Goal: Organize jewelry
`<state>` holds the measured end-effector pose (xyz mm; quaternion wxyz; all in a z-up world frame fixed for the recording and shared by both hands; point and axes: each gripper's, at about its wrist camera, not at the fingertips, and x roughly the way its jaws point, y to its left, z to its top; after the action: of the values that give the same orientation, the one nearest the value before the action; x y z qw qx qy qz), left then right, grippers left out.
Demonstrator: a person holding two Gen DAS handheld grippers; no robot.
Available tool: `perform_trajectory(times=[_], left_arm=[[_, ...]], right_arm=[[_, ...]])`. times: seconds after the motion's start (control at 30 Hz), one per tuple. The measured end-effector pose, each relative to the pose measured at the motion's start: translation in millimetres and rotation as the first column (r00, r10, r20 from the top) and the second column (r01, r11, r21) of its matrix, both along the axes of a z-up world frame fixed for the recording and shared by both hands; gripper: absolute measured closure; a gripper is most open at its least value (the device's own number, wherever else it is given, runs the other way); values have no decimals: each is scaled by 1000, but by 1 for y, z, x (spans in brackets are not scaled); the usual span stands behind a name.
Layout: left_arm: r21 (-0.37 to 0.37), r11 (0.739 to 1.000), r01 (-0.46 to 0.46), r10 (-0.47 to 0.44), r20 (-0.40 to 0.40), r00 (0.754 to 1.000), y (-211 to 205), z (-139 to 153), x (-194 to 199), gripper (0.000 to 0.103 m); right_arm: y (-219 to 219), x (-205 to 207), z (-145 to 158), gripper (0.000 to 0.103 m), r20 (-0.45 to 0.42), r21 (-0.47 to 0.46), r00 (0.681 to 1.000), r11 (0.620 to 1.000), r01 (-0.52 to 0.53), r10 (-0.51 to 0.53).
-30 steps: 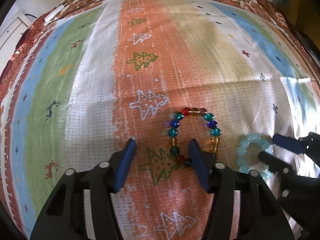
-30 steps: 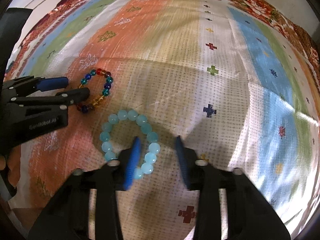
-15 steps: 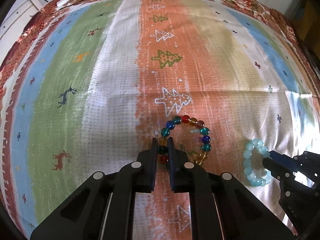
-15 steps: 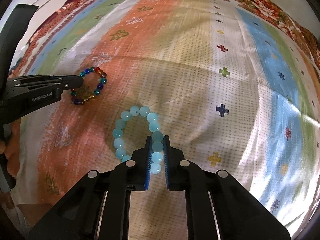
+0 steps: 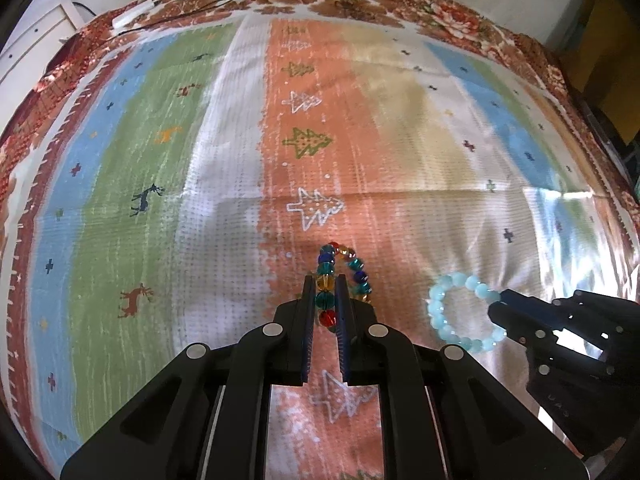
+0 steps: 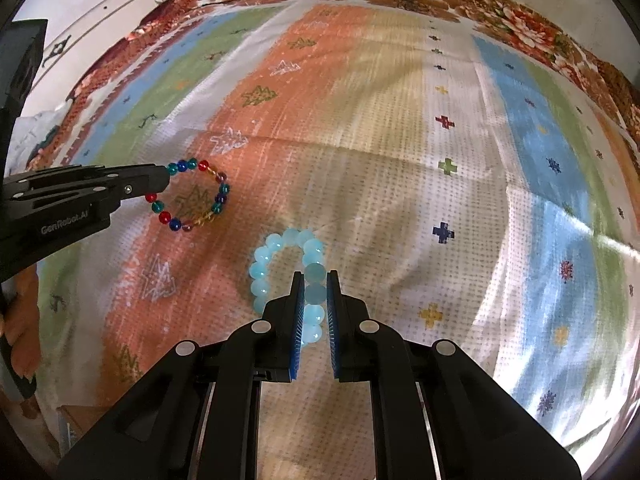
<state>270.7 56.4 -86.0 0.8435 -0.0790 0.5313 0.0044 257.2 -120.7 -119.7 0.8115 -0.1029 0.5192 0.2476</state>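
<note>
Both grippers, spread wide a second ago, have since closed on their bracelets and now seem to raise them off the cloth. From the left wrist view, the left gripper (image 5: 325, 300) sits at lower centre, its two blue-padded fingers narrowed onto the near side of the multicoloured glass-bead bracelet (image 5: 344, 276); amber, teal and red beads are pinched between the pads, and the rest of the loop stands up beyond the tips, over the orange stripe of the striped patterned bedspread (image 5: 160, 200). At the right edge of the same view the right gripper (image 5: 500, 306) grips the pale aqua round-bead bracelet (image 5: 460, 312). From the right wrist view, the right gripper (image 6: 312, 292) at lower centre is likewise narrowed on that aqua bracelet (image 6: 280, 264), three or four beads caught between the pads and the loop rising ahead of them; at centre left the left gripper (image 6: 160, 184) holds the multicoloured bracelet (image 6: 200, 196) by one side. As for progress, both pieces look picked up, yet no box, tray or stand appears in either view, so the placing itself seems still ahead, and where they belong cannot be told.
</note>
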Motion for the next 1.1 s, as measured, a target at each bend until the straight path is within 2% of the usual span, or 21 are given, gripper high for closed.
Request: perform_trajectory(times=[0.73, 1.1], left_arm=[[-38, 999, -2, 6, 82, 997, -10, 33, -24, 94], [-22, 1000, 4, -1, 105, 994, -15, 39, -33, 94]], right_arm=[[-3, -26, 36, 91, 71, 55, 997, 998, -27, 23], [-7, -38, 48, 91, 94, 77, 995, 996, -35, 28]])
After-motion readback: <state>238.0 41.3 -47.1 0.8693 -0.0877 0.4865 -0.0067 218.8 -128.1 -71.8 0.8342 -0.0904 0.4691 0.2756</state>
